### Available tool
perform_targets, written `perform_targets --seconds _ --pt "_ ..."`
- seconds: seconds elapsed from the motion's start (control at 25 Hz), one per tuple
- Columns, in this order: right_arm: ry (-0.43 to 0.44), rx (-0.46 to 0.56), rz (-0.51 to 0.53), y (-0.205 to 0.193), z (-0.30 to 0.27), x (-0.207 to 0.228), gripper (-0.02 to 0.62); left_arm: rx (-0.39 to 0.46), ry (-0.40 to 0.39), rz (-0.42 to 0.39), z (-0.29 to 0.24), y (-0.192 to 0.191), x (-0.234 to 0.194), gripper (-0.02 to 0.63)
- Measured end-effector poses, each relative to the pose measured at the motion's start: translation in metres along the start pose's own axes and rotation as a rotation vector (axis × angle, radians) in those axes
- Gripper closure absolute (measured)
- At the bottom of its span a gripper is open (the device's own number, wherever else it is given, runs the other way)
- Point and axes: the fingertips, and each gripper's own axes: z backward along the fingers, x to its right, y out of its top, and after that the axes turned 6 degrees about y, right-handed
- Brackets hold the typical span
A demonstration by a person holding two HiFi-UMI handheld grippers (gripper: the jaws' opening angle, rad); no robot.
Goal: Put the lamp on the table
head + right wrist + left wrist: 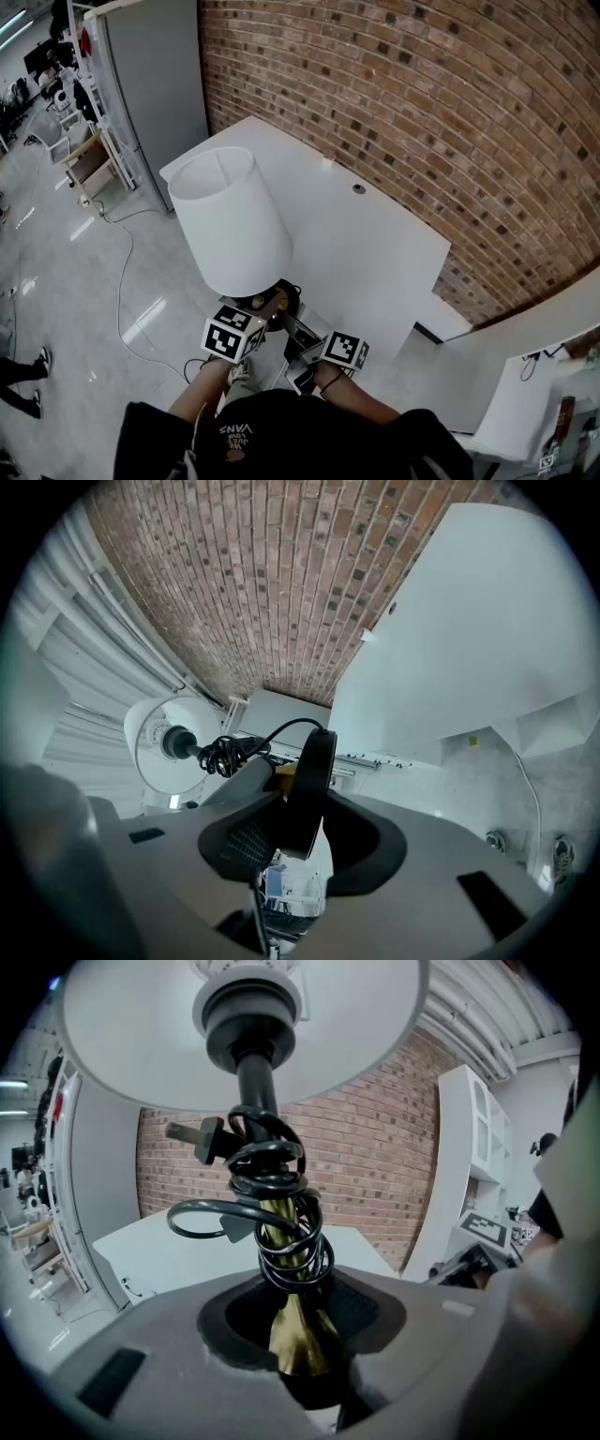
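The lamp is held in the air in front of the white table. Its white shade tilts up to the left in the head view. My left gripper is shut on the brass stem, just below the black cord coiled round it; the plug sticks out left under the shade. My right gripper is shut on the edge of the lamp's round black base. In the head view both grippers, left and right, meet under the shade.
A brick wall runs behind the table. A grey cabinet stands left of it, with a cable across the shiny floor. White furniture is at the right. A person's feet show at the far left.
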Motion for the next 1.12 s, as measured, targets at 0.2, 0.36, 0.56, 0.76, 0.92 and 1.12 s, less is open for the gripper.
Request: perform_targets --seconds 0.2,0.36,0.56,0.76,0.92,1.12 --pt "0.016 0.012 -0.002 0.012 0.014 0.001 0.462 0.015 0.013 -0.014 -0.008 0.008 0.016 0.459" --pt "0.017 0.015 -0.004 0.014 0.021 0.004 0.462 0.011 0.009 -0.022 -0.011 0.007 0.024 0.459" --pt "-0.01 0.021 -0.007 0.017 0.022 0.008 0.46 0.003 0.009 -0.021 -0.016 0.006 0.022 0.459" --pt "0.017 0.037 -0.018 0.021 0.003 0.006 0.463 -0.003 0.009 -0.043 -0.02 0.011 0.007 0.459" --pt "0.018 0.045 -0.027 0.022 -0.02 0.005 0.463 -0.008 0.003 -0.054 -0.024 0.015 -0.014 0.459" --pt "0.016 0.064 -0.038 0.023 -0.061 0.0 0.463 -0.012 -0.01 -0.068 -0.026 0.024 -0.054 0.459"
